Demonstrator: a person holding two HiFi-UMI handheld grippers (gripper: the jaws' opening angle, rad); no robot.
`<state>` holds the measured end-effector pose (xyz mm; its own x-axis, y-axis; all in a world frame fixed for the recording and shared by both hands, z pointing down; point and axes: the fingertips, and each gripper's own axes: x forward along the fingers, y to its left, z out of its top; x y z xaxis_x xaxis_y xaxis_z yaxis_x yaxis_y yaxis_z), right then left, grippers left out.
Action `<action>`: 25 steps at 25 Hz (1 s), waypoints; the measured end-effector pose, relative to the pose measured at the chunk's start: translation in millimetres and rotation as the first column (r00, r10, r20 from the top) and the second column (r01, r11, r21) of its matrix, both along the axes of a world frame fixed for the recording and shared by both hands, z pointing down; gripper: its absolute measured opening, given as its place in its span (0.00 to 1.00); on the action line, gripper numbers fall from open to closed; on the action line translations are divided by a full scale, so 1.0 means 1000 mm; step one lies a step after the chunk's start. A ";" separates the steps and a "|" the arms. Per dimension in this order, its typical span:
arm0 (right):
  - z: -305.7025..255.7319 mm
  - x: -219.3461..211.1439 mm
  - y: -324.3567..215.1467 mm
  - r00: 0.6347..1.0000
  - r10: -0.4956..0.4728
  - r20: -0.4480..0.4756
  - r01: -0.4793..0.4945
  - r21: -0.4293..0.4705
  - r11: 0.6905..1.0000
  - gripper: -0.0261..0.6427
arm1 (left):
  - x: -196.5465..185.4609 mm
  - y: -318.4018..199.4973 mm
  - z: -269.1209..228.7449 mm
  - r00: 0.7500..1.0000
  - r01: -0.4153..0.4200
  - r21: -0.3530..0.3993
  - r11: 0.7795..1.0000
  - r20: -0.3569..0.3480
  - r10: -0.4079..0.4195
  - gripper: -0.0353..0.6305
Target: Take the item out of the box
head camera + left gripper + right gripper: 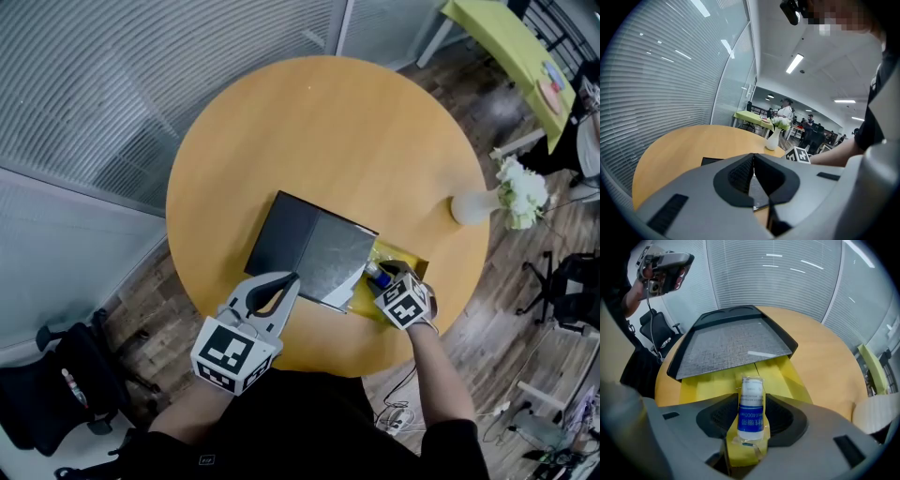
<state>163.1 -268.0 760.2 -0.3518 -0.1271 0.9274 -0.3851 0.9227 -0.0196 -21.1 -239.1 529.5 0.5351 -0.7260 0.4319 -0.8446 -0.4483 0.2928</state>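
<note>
A black box lies near the front edge of the round wooden table [309, 122], its yellow inside [401, 255] [705, 383] showing. The lid [323, 255] [726, 345], grey on its inner face, stands tilted up. My left gripper [289, 281] [753, 157] has its tips together on the lid's near edge. A white roll with a blue label [751, 404] [376, 275], wrapped in clear film, lies over the yellow inside. My right gripper [382, 274] [751, 414] straddles it with the jaws wide on both sides, not pressing it.
A white vase with pale flowers [486, 204] [772, 139] stands at the table's right edge. A green table [506, 47] is beyond it. A black chair [66, 384] stands on the floor at the left. People sit far off in the left gripper view.
</note>
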 end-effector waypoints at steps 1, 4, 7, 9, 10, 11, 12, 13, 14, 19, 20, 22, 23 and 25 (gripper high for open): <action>0.004 0.001 0.000 1.000 0.003 -0.015 -0.003 -0.004 1.000 0.29 | -0.004 0.001 -0.001 1.000 0.002 0.001 1.000 0.002 -0.002 0.07; 0.010 0.001 -0.001 0.998 0.010 -0.055 -0.010 -0.002 1.000 0.29 | -0.013 0.005 -0.004 1.000 0.007 0.004 1.000 0.007 -0.007 0.07; 0.009 0.000 -0.002 0.997 0.021 -0.075 -0.019 0.019 1.000 0.28 | -0.021 0.008 -0.010 1.000 0.005 0.019 1.000 0.003 -0.005 0.07; 0.002 0.000 -0.001 0.996 0.036 -0.078 -0.033 0.039 0.999 0.27 | -0.025 0.012 -0.016 1.000 -0.002 0.033 0.999 -0.004 0.002 0.07; -0.003 0.000 0.000 0.996 0.046 -0.077 -0.042 0.049 0.998 0.26 | -0.026 0.013 -0.019 1.000 -0.007 0.040 0.999 -0.008 0.007 0.07; -0.008 0.001 0.001 0.996 0.059 -0.074 -0.055 0.058 0.997 0.26 | -0.028 0.015 -0.023 1.000 -0.013 0.048 0.999 -0.011 0.013 0.07; -0.015 0.001 0.003 0.995 0.074 -0.069 -0.070 0.066 0.995 0.26 | -0.029 0.017 -0.027 1.000 -0.019 0.056 0.998 -0.014 0.020 0.07; -0.022 0.002 0.004 0.994 0.091 -0.064 -0.086 0.077 0.993 0.26 | -0.030 0.020 -0.031 0.999 -0.026 0.064 0.998 -0.019 0.027 0.07; -0.030 0.002 0.006 0.992 0.109 -0.057 -0.104 0.090 0.991 0.26 | -0.031 0.022 -0.034 0.999 -0.034 0.073 0.997 -0.024 0.036 0.07; -0.070 0.002 0.016 0.980 0.196 -0.006 -0.194 0.148 0.970 0.25 | -0.033 0.033 -0.052 0.995 -0.081 0.122 0.989 -0.054 0.089 0.07; -0.077 0.001 0.020 0.977 0.214 0.005 -0.212 0.157 0.965 0.25 | -0.032 0.036 -0.056 0.993 -0.093 0.132 0.987 -0.061 0.101 0.07; -0.093 0.001 0.027 0.969 0.246 0.029 -0.247 0.172 0.954 0.25 | -0.030 0.039 -0.064 0.989 -0.116 0.152 0.981 -0.073 0.129 0.07; -0.100 0.001 0.030 0.965 0.258 0.042 -0.261 0.181 0.948 0.25 | -0.029 0.040 -0.069 0.987 -0.128 0.164 0.978 -0.078 0.142 0.07; -0.116 -0.001 0.037 0.958 0.276 0.073 -0.285 0.197 0.938 0.25 | -0.028 0.043 -0.076 0.983 -0.148 0.184 0.972 -0.084 0.166 0.07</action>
<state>162.4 -231.4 644.4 -0.3142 -0.4103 0.8561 -0.6317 0.7635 0.1341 -48.9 -196.4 453.4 0.6818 -0.6895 0.2443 -0.7305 -0.6248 0.2756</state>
